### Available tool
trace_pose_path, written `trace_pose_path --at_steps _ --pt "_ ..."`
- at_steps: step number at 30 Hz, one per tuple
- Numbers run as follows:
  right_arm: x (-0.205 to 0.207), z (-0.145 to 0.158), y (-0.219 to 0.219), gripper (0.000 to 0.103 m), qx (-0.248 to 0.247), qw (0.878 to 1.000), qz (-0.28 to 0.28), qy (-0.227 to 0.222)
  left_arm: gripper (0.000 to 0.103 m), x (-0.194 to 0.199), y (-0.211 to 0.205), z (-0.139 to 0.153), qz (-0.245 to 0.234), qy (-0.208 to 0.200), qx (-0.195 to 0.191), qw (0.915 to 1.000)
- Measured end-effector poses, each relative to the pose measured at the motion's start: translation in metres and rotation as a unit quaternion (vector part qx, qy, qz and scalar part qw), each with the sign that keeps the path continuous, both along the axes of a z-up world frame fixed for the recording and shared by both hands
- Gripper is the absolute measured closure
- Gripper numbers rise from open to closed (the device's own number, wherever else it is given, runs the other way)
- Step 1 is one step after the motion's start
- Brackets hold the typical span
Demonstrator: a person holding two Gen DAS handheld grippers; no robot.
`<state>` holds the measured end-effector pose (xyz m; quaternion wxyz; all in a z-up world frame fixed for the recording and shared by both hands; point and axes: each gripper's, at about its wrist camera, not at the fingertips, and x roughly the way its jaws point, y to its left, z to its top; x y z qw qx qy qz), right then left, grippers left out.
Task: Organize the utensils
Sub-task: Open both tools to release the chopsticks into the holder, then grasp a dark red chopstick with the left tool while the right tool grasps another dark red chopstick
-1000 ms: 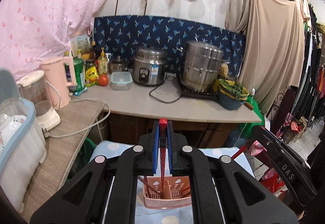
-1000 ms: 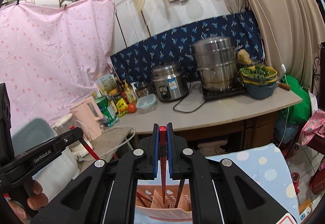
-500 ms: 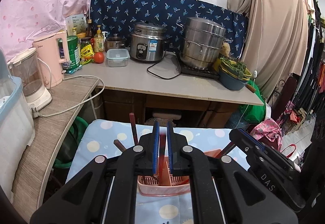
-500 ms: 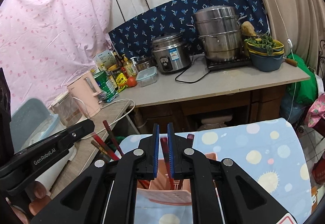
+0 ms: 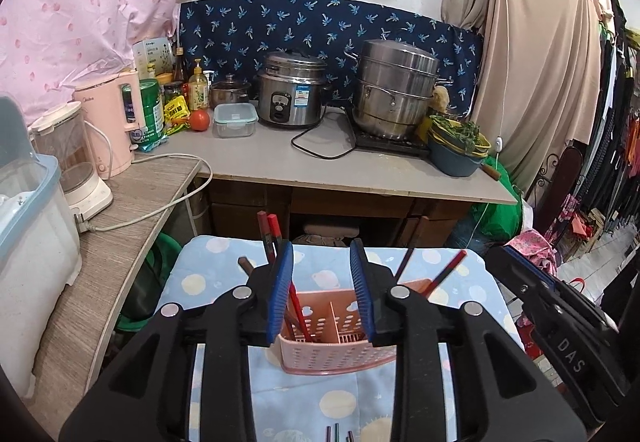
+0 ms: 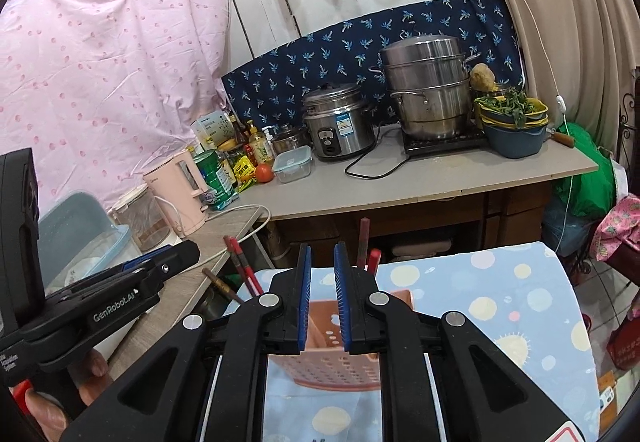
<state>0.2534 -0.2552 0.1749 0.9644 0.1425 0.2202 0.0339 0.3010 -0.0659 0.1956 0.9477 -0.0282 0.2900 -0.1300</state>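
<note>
While the left claw [image 5: 322, 292] opens off a red chopstick [image 5: 298, 312] standing in the pink perforated plastic caddy [image 5: 340, 350], the right claw [image 6: 322, 298] hangs narrowly parted and empty; next, fetch the sticks at six o'clock.

Left wrist view: close above the pink utensil holder [image 5: 338, 338], looking forward and down over the spotted cloth to the far counter. Right wrist view: same heading, set slightly right, holder [image 6: 326, 358] near. Both share the rice cooker [image 5: 291, 95] [image 6: 338, 127] and steamer pot [image 5: 394, 87] [image 6: 426, 87].

Pink perforated caddy [image 5: 340, 342], red chopsticks [image 5: 298, 312], pale-blue cloth [image 5: 224, 274] with cream dots.
</note>
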Motion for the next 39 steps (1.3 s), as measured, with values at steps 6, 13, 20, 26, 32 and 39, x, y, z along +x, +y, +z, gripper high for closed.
trace_pose_path --at_steps 6,13,20,26,32,39 --pt "-0.038 -0.011 0.012 0.09 -0.015 1.0 0.016 0.016 0.073 -0.032 0.004 -0.007 -0.008 0.0 0.01 0.9999" --pt "-0.092 -0.044 0.033 0.09 -0.037 0.997 0.031 0.051 0.07 -0.08 0.015 -0.035 -0.018 0.014 0.026 0.9994" --pt "-0.145 -0.097 0.052 0.09 -0.04 0.992 0.052 0.111 0.07 -0.123 0.026 -0.079 -0.025 0.054 0.034 0.9976" --pt "-0.179 -0.143 0.062 0.09 -0.035 0.983 0.063 0.169 0.07 -0.156 0.034 -0.123 -0.031 0.093 0.046 0.9941" --pt "-0.204 -0.18 0.072 0.09 -0.026 0.975 0.07 0.209 0.07 -0.177 0.043 -0.164 -0.028 0.142 0.049 0.9882" --pt "-0.214 -0.203 0.081 0.09 -0.026 0.968 0.081 0.238 0.07 -0.197 0.048 -0.192 -0.029 0.173 0.055 0.983"
